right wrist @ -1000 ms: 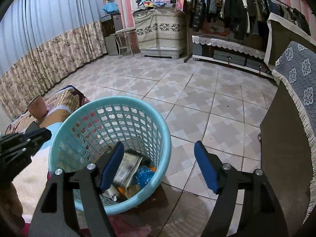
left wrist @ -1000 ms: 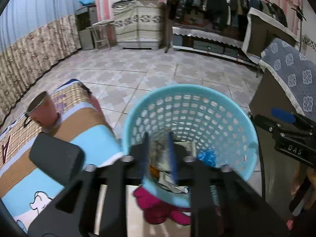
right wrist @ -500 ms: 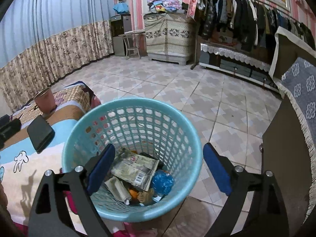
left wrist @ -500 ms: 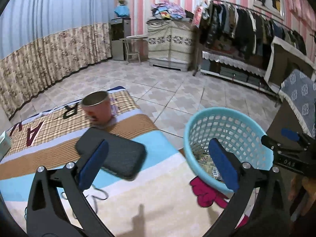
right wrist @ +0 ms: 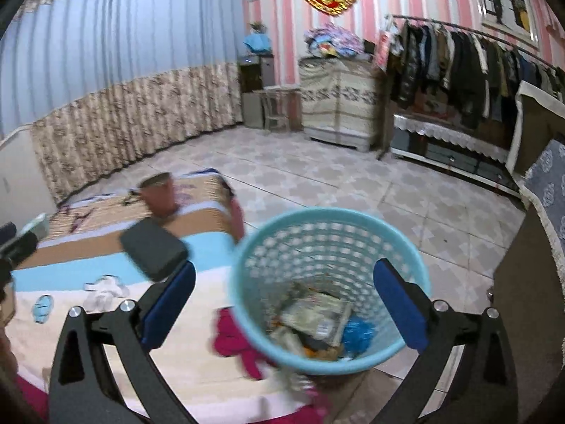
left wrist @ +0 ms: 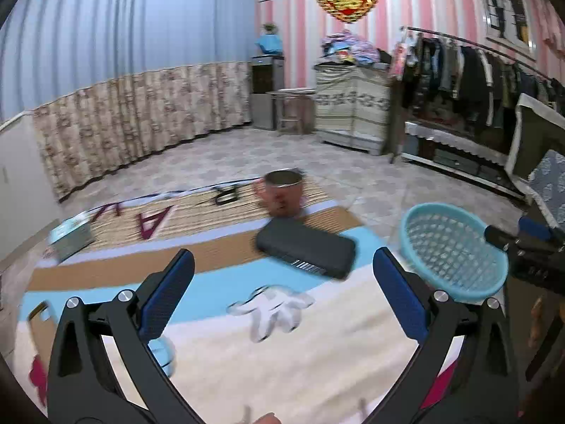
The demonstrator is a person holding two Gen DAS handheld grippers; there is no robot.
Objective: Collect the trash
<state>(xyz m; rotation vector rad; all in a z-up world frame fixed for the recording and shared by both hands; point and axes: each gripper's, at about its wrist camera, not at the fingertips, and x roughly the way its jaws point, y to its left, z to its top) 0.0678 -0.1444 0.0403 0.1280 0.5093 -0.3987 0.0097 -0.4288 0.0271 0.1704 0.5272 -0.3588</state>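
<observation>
both jaws gape wide and hold nothing. the right gripper [right wrist: 284, 300] hangs over the blue basket [right wrist: 328, 219] of trash [right wrist: 317, 318]. the left gripper [left wrist: 282, 293] is beside the basket, above the blanket [left wrist: 219, 282].

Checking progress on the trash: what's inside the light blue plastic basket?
Light blue plastic basket holds a printed wrapper, crumpled blue piece and orange scraps; deeper items are covered.
</observation>
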